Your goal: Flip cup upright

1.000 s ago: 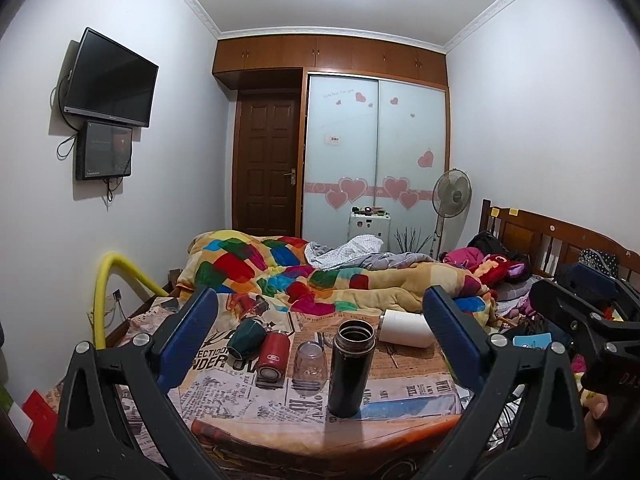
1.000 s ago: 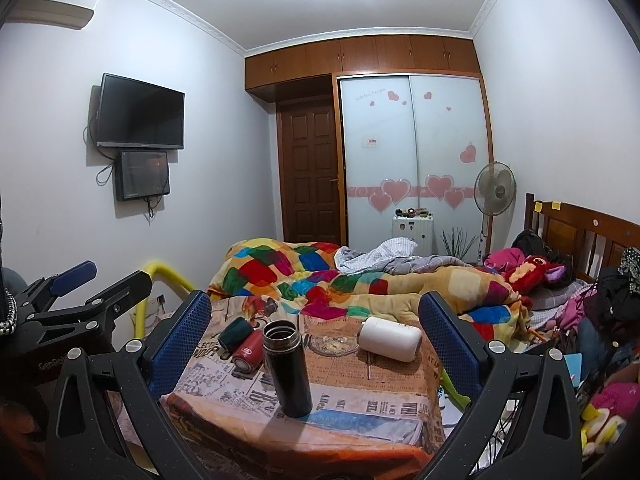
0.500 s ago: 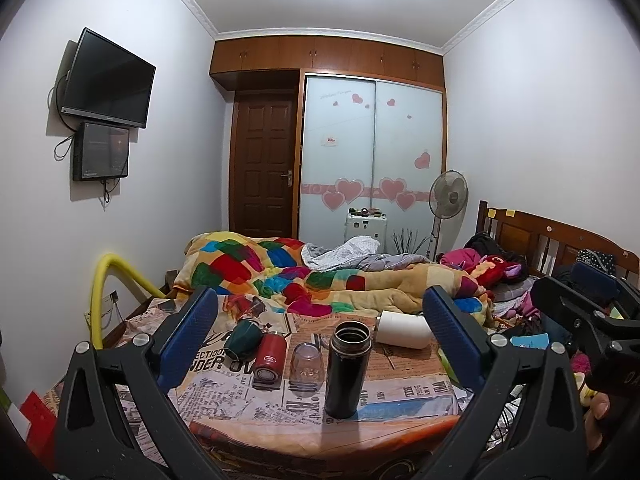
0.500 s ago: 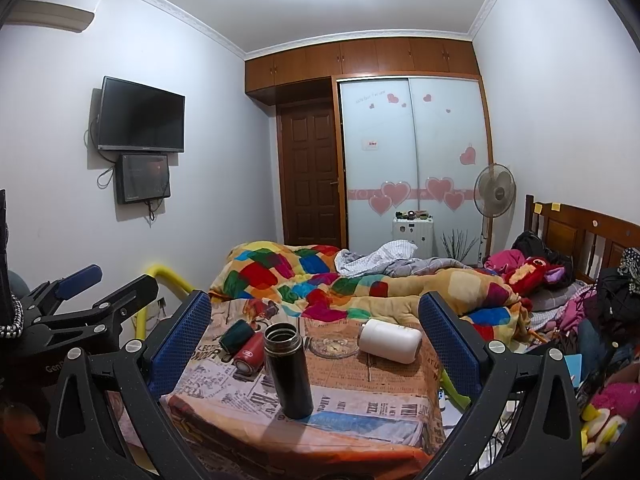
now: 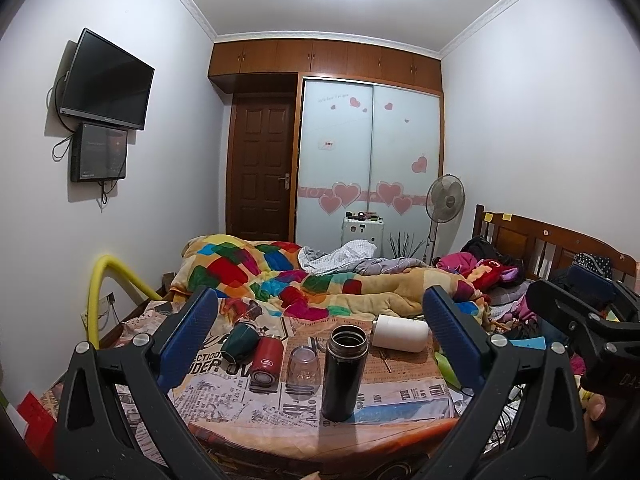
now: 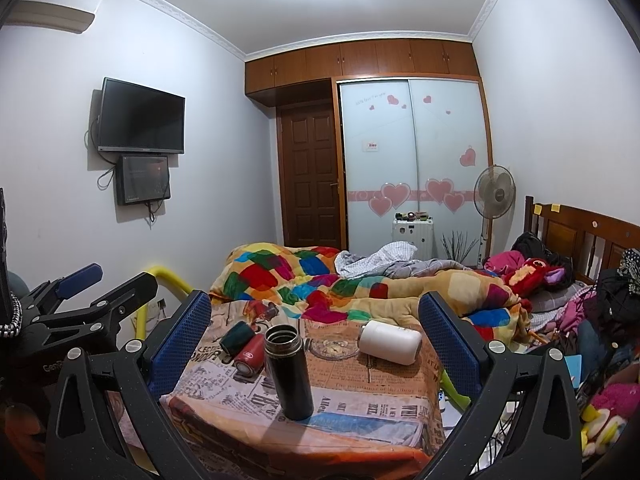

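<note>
On a newspaper-covered table (image 5: 400, 404) a black flask (image 5: 343, 372) stands upright with its mouth open. A white cup (image 5: 400, 332) lies on its side behind it. A red cup (image 5: 267, 364) and a dark green cup (image 5: 239, 345) lie on their sides at the left. A clear glass (image 5: 304, 365) stands upside down between them and the flask. My left gripper (image 5: 320, 320) is open and empty, short of the table. My right gripper (image 6: 314, 316) is open and empty too; it sees the flask (image 6: 289, 370), the white cup (image 6: 389, 342), the red cup (image 6: 249, 358) and the green cup (image 6: 237, 337).
A bed with a colourful quilt (image 5: 288, 276) lies behind the table. A glass ashtray (image 6: 334, 347) sits mid-table. A yellow padded rail (image 5: 108, 280) stands at the left. Clothes and toys (image 6: 600, 360) pile up at the right. The left gripper's body (image 6: 80, 312) shows in the right view.
Both views have shifted only slightly; the table and cups sit a touch lower and farther in the left view. Nothing on the table has moved, and both grippers stay open.
</note>
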Available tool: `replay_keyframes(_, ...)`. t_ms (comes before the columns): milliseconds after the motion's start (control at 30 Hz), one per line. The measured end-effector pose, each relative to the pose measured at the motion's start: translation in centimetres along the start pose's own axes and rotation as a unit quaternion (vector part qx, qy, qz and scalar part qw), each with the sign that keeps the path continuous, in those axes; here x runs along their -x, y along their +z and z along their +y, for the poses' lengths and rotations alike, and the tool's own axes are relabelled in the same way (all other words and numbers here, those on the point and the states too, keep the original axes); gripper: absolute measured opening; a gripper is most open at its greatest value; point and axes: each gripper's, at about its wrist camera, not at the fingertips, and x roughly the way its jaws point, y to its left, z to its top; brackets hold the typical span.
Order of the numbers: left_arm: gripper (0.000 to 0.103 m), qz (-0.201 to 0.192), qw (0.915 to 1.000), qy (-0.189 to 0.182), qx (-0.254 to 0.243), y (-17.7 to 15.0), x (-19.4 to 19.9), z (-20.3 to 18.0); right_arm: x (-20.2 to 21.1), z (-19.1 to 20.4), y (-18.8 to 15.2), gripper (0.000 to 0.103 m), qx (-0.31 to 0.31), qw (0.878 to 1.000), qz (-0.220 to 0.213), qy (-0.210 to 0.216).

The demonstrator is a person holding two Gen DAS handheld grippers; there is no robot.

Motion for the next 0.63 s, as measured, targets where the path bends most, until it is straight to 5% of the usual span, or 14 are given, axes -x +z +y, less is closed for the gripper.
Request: replay_keyframes(633, 0.103, 0.008, 0.9999, 0.008, 0.011, -0.3, -0.3, 1.0, -0.6, 1.0, 0.3, 0.103, 0.006, 1.0, 0.01, 0.001)
